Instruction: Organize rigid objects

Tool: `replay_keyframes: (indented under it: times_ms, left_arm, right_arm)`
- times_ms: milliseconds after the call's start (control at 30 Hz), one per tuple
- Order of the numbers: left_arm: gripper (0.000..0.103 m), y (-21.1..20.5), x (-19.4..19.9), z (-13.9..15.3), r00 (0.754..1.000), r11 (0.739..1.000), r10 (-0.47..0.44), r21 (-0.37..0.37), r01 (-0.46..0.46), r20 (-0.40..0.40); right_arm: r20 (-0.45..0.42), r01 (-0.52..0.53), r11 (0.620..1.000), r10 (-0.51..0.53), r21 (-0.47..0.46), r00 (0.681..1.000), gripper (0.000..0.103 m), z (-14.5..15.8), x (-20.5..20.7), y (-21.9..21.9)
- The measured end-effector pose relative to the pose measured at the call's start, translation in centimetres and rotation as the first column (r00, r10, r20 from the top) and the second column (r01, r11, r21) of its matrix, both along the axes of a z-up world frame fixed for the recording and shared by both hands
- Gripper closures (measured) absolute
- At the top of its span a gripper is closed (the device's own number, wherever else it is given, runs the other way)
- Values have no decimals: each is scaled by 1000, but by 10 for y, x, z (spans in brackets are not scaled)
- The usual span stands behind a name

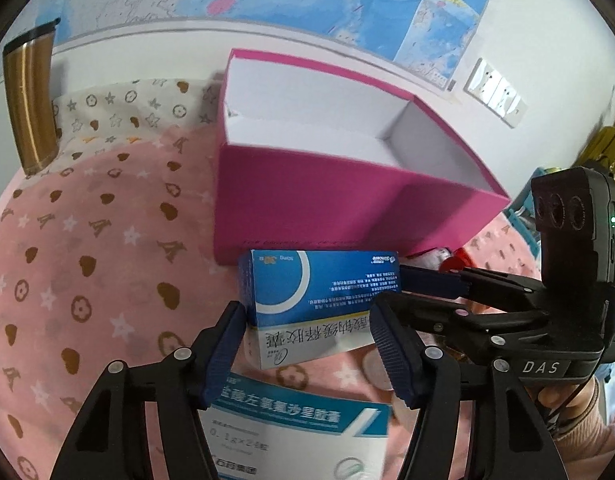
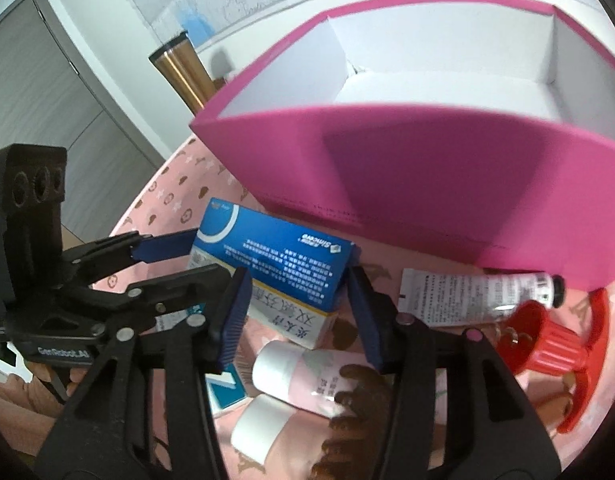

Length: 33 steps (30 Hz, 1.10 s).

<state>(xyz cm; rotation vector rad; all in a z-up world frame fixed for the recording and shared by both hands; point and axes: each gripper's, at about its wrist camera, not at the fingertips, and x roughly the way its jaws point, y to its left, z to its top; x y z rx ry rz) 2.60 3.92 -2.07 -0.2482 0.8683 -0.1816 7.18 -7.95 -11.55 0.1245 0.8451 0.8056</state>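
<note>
- Your left gripper point(image 1: 307, 344) is straddling the blue medicine box point(image 1: 319, 300), jaws spread, pads close to its ends; contact is unclear.
- Your right gripper point(image 2: 297, 312) is closing around that same box, and I cannot tell whether its pads are gripping.
- The box is lying on the pink patterned cloth point(image 1: 87, 260), just before the open pink storage box point(image 1: 307, 208).
- A white tube point(image 2: 475, 296) and red tool point(image 2: 555, 348) are sitting nearby.
</note>
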Motion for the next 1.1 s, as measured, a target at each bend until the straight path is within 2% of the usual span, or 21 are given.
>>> replay_keyframes:
  times_ms: [267, 433, 733, 900, 1100]
  left_arm:
    - [38, -12, -6, 29, 998, 999, -33, -9, 34, 53]
    - [38, -16, -5, 57, 993, 998, -58, -18, 60, 101]
    - [38, -18, 18, 100, 978, 997, -75, 28, 71, 196]
    - [38, -9, 47, 99, 984, 998, -54, 19, 51, 169]
    - [38, 1, 75, 80, 995, 1000, -22, 15, 21, 94]
  right_arm:
    - [61, 17, 1000, -18, 16, 998, 50, 32, -16, -17]
    - [112, 28, 999, -32, 37, 993, 50, 58, -22, -29]
    - [206, 40, 996, -57, 86, 977, 50, 105, -10, -36]
    - [201, 56, 994, -73, 90, 977, 50, 111, 14, -33]
    - [109, 67, 994, -76, 90, 991, 50, 92, 53, -21]
